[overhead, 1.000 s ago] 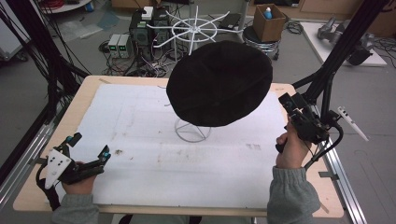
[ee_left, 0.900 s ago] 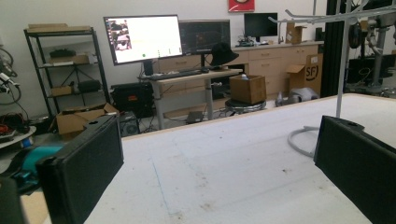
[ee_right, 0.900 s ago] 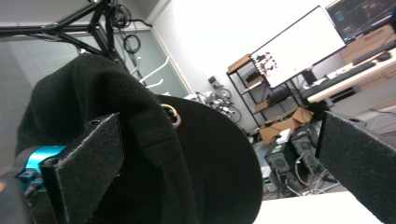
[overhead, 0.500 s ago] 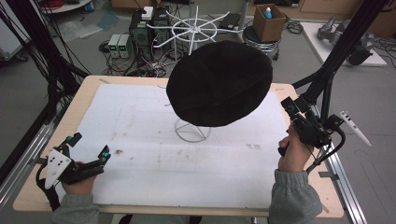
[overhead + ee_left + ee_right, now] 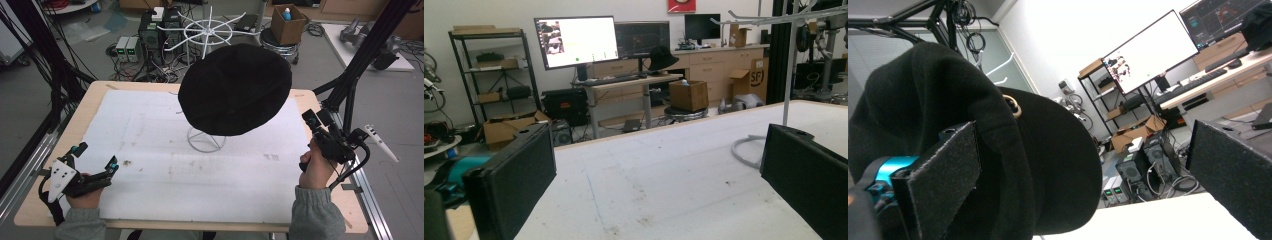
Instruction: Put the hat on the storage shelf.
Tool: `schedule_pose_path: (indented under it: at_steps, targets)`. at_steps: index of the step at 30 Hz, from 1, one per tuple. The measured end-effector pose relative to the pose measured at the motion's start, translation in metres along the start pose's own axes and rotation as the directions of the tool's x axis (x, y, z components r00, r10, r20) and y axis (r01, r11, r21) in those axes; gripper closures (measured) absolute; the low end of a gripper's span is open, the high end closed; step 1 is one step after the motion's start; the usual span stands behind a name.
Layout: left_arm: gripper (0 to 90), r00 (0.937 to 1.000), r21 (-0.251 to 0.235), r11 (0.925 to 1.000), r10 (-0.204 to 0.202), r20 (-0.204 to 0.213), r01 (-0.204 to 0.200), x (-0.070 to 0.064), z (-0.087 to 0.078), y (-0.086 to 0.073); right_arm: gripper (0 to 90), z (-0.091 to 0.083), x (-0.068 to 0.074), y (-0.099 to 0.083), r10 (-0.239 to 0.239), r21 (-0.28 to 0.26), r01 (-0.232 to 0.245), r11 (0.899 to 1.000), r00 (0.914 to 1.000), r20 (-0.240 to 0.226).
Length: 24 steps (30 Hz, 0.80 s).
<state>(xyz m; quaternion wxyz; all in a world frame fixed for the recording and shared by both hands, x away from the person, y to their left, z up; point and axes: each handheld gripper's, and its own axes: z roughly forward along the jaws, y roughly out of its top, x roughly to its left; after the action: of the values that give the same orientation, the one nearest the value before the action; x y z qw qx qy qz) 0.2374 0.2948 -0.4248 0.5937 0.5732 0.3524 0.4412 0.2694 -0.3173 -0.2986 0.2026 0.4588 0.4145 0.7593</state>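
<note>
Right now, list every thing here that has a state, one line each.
black hat: hanging on the white wire stand, not gripped.
white wire stand: upright on the table.
left gripper: open, empty, low over the table.
right gripper: open, empty, aimed at the hat.
monitor: switched on.

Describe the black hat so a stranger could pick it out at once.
Start at the white-covered table. A white wire stand rises from its far middle, and the black hat hangs on it. It is the one large, round, dark thing above the pale surface.

Wooden table (image 5: 100,97), white mat (image 5: 150,150), wire stand (image 5: 204,142)
</note>
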Motion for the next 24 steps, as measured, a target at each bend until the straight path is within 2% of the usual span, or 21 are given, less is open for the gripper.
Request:
schedule_pose_path:
  at_steps: [11,20,24]
  targets:
    - [1.7,1.0000,-0.001,1.0000,0.000,0.001,0.000,0.000,0.000,0.000,0.6,-0.010,-0.009,-0.007,-0.001,0.009,0.001,1.000,0.9993,0.038]
    - [1.7,1.0000,-0.001,1.0000,0.003,-0.001,-0.003,0.000,0.000,0.000,0.6,-0.015,-0.017,-0.014,0.008,0.008,-0.008,1.000,0.9988,0.049]
    - [1.7,1.0000,0.002,1.0000,0.004,0.001,-0.004,0.000,0.000,0.000,0.6,-0.017,-0.019,-0.018,0.003,0.031,-0.005,1.000,0.9977,0.068]
